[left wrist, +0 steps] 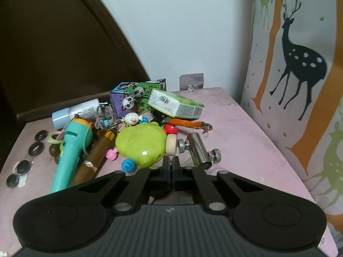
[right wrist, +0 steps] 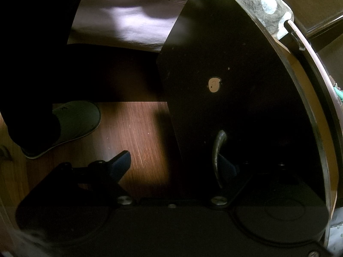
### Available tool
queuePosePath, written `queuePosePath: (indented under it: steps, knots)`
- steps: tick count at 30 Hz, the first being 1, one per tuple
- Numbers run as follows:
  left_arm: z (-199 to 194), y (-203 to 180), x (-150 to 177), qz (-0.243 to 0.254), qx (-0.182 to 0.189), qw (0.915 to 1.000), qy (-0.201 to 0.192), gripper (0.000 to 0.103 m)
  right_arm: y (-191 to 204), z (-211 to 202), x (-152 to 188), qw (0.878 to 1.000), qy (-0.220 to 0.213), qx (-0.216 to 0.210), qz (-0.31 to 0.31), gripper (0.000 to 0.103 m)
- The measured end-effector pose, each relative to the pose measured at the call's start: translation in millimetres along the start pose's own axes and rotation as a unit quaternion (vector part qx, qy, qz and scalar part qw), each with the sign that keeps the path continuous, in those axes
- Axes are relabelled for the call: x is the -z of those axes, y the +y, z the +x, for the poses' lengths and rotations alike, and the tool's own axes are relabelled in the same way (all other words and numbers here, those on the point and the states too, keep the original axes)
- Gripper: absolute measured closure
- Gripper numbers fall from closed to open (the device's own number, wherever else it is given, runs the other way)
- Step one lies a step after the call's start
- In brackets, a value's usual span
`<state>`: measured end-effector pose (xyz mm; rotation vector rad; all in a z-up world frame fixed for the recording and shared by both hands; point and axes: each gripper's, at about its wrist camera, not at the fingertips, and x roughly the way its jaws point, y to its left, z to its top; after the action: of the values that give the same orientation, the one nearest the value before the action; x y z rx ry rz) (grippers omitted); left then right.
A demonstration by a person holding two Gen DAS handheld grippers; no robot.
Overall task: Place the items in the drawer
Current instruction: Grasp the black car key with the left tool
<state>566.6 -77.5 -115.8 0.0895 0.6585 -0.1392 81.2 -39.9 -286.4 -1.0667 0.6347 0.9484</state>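
hovering over a pink worktop (left wrist: 240, 132), the left gripper (left wrist: 171, 162) has its fingers closed on nothing, a green turtle toy (left wrist: 141, 145) just ahead, while the right gripper (right wrist: 178, 162) spreads open fingers around the dark drawer's handle (right wrist: 217, 150).

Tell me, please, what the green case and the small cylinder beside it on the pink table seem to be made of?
Green case: likely glossy moulded plastic, judging by its smooth rounded shell and bright highlight. Small cylinder: apparently polished metal, with mirror-like reflections and knurled screws.
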Motion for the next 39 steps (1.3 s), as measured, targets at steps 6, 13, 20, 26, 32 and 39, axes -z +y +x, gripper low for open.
queuePosePath:
  steps: [6,13,20,26,32,39]
  knots:
    - [-36.2,8.0,7.1,-0.011,0.01,0.9996,-0.025,0.103,-2.6,0.7,3.4,1.0,-0.004,-0.004,-0.008,0.014]
    - [-86.5,8.4,16.7,-0.01,0.02,0.9986,-0.048,0.103,-1.8,0.9,2.9,1.0,-0.002,-0.002,-0.013,0.014]
    - [-130.9,10.2,29.7,0.007,0.039,0.9977,-0.055,0.103,-1.3,1.0,3.1,1.0,-0.001,-0.002,-0.018,0.014]
    - [-170.1,9.8,41.0,0.02,0.057,0.9961,-0.064,0.103,-0.7,2.2,2.3,1.0,0.002,-0.001,-0.022,0.014]
    - [-175.6,-7.8,57.6,0.089,0.097,0.9908,-0.03,0.101,0.3,2.2,2.7,1.0,0.003,0.002,-0.025,0.014]
    - [-135.1,-24.4,74.0,0.125,0.099,0.9872,0.004,0.044,1.7,4.5,2.2,1.0,0.004,0.004,-0.028,0.013]
